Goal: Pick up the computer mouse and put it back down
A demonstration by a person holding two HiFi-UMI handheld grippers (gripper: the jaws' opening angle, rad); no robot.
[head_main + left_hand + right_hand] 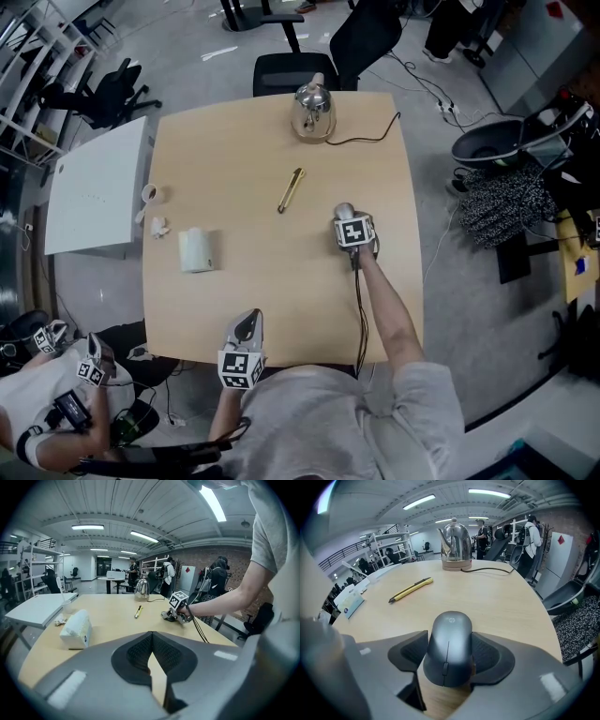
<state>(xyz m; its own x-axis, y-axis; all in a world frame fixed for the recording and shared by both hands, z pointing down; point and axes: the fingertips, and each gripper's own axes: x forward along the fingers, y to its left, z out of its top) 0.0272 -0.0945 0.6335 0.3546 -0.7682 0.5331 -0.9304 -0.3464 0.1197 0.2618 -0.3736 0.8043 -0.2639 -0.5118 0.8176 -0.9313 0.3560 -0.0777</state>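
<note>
We hold the computer mouse in our right gripper, its wide-set pads pressed on both the mouse's sides, nearer us than the kettle on the table. Our left gripper hangs farther from the kettle, jaws together, empty.

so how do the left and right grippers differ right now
The left gripper has its jaws together with nothing between them; the right gripper has its jaws wide apart, pressed on the sides of the mouse. The left gripper is over the near edge of the table; the right gripper is further out, toward the table's right side. Both carry a cube with square markers.
</note>
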